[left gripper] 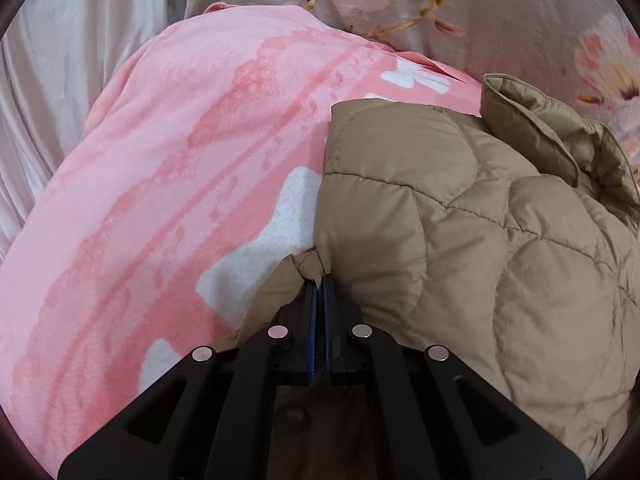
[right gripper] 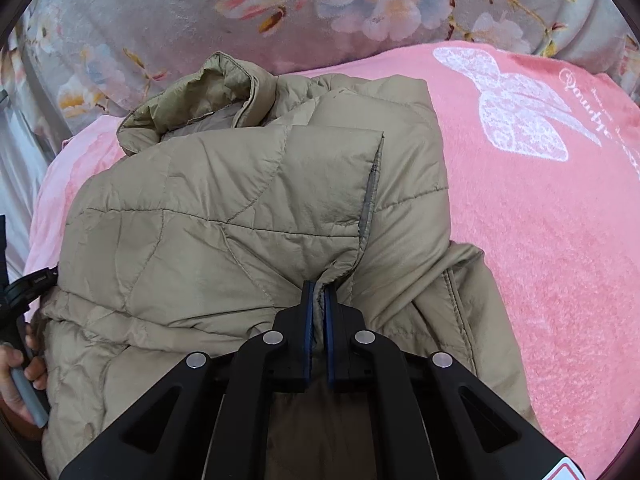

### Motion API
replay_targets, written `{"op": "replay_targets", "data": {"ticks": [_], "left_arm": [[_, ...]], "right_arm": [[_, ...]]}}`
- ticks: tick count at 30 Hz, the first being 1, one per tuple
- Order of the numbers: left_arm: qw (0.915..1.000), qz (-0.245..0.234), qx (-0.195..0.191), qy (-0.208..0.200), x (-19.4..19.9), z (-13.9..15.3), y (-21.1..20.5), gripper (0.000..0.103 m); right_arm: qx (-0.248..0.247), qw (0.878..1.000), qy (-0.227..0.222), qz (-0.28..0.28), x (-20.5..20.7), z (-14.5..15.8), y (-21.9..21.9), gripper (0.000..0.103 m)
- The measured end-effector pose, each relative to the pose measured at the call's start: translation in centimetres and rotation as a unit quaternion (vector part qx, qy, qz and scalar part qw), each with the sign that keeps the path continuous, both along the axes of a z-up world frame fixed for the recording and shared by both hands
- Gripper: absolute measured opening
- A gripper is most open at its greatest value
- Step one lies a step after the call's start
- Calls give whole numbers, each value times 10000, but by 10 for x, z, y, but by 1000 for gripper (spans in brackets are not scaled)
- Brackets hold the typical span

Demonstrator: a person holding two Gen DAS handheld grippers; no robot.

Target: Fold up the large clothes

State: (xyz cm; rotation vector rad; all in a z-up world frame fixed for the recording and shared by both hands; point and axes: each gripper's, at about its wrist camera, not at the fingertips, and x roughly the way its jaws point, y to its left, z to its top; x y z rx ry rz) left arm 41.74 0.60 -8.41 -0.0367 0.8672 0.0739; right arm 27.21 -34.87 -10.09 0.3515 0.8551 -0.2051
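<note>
Pink fleece blanket (right gripper: 540, 240) covers most of what I'm working over, with a grey floral cover (right gripper: 160, 20) bunched up behind it. On top of the pink sits the thing I'm folding, a tan quilted jacket (right gripper: 224, 208), puffy, collar (right gripper: 224, 92) standing up at the far end and one front panel already flapped over the body.

Both my grippers are pinched down on it. My left gripper (left gripper: 319, 280) has its jaws squeezed together on a gathered nub of fabric at the jacket's near edge, right where it meets the blanket. My right gripper (right gripper: 319, 286) is clamped on a fold of the shell near the bottom of that flapped panel, just below the grey zipper strip (right gripper: 370, 196). In the right wrist view a hand (right gripper: 18, 376) on the other handle shows at the left edge.

My guess is the next bit is carrying the near hem toward the collar. Tip for anyone trying this: puffy nylon is slippery, so lift both corners together and level, or one side slides and the fold goes crooked. Also watch you haven't snagged blanket fuzz with the left pinch.
</note>
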Motion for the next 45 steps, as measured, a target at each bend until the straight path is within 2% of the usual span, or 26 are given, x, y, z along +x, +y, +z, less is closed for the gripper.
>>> {"op": "replay_targets", "data": {"ticks": [3,5,7,9,11,13,16,19,21,24,31,36,45], "left_arm": [[9996,-244,-111,-34,-20,20,10,3],[9990,-385,-119,-177,-29,40,13,3],[9975,-517,-181,-454,-32,72,8,3],[9949,-684,-319,-675,-26,99,-10,4],[9932,-848,-312,-736,-13,108,-36,19],[9927,-926,-456,-627,4,102,-56,22],[9950,-911,-355,-227,28,71,-84,22],[9964,-825,-182,7,37,37,-95,22],[9966,-822,-44,-6,37,20,-99,22],[9953,-903,233,-263,27,8,-104,22],[9944,-917,292,-437,22,-5,-104,23],[9938,-897,424,-507,20,-8,-108,23],[9931,-871,572,-547,18,-9,-111,23]], "right_arm": [[-86,9998,-29,-170,-30,20,-1,17],[-336,9988,-209,-278,-42,40,-1,17],[-520,9965,-515,-406,-40,67,0,19],[-421,9965,-675,-268,-21,84,6,20],[-272,9970,-724,-42,7,90,19,20],[-106,9976,-673,156,38,86,35,20],[-59,9983,-498,289,73,69,56,20],[-180,9989,-312,285,88,47,69,20],[-251,9989,-261,291,89,33,74,20],[-493,9976,-334,346,86,21,82,19],[-699,9961,-359,406,85,6,90,19],[-459,9974,-392,401,86,2,84,19],[-530,9971,-386,390,85,1,86,19]]}}
